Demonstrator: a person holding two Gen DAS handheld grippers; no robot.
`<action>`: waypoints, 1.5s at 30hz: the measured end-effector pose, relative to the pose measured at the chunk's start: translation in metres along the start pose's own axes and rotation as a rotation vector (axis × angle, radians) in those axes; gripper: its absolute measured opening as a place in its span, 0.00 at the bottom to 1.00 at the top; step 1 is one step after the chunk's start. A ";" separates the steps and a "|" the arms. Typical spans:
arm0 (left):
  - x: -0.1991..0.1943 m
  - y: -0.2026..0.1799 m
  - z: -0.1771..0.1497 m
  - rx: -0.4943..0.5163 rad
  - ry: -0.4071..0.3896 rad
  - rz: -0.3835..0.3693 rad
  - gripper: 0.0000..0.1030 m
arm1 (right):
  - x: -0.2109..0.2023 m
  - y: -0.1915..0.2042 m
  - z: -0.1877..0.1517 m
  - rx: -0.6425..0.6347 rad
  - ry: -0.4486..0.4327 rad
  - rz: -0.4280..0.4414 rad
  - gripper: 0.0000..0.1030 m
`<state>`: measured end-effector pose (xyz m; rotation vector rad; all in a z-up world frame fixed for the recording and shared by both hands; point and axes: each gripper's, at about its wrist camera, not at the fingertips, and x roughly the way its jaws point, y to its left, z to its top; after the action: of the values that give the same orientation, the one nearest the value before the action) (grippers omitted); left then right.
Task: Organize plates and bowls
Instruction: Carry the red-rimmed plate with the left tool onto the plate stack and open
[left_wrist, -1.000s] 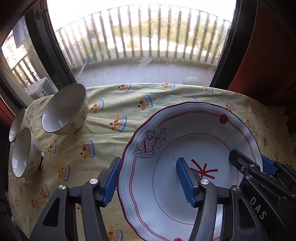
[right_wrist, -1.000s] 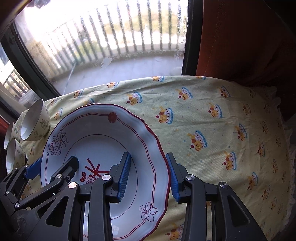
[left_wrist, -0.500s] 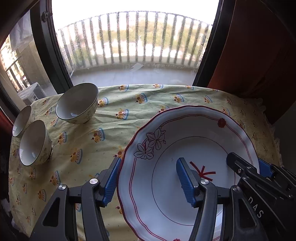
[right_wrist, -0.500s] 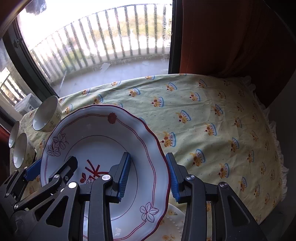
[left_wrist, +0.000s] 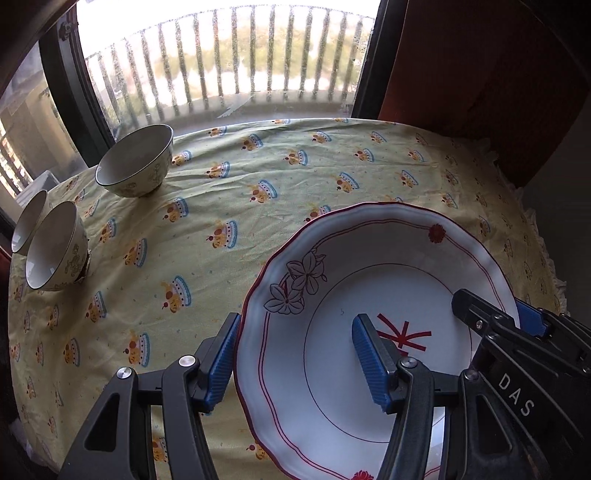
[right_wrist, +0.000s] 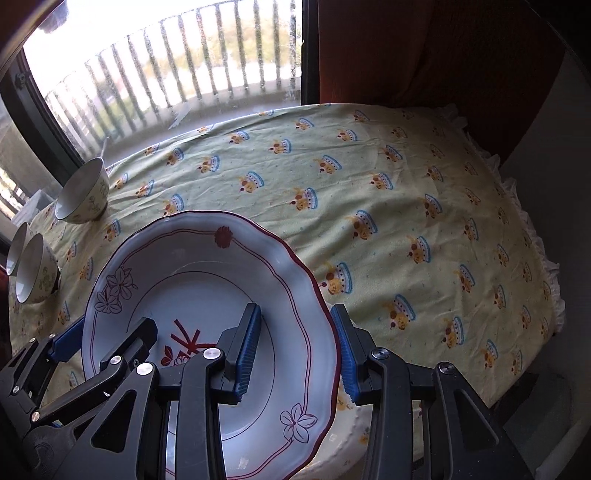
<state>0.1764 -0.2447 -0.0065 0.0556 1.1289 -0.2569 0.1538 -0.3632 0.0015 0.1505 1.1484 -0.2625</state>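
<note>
Large white scalloped plate with red rim lines (left_wrist: 369, 280), pinched at opposite rims by left gripper (left_wrist: 295, 365) and right gripper (right_wrist: 295, 350), above the table's (right_wrist: 406, 206) near edge. Three cream ceramic bowls (left_wrist: 135, 162) at its far left corner.
</note>
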 end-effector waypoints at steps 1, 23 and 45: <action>0.000 -0.001 -0.004 0.002 0.006 0.002 0.59 | 0.001 -0.001 -0.003 -0.004 0.005 0.001 0.42; 0.032 -0.054 -0.056 -0.138 0.083 0.090 0.61 | 0.045 -0.054 -0.028 -0.139 0.110 0.075 0.42; 0.040 -0.062 -0.061 -0.215 0.098 0.137 0.63 | 0.034 -0.077 -0.017 -0.179 0.100 0.195 0.33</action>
<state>0.1237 -0.3015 -0.0632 -0.0455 1.2386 -0.0097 0.1304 -0.4373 -0.0355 0.1178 1.2406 0.0208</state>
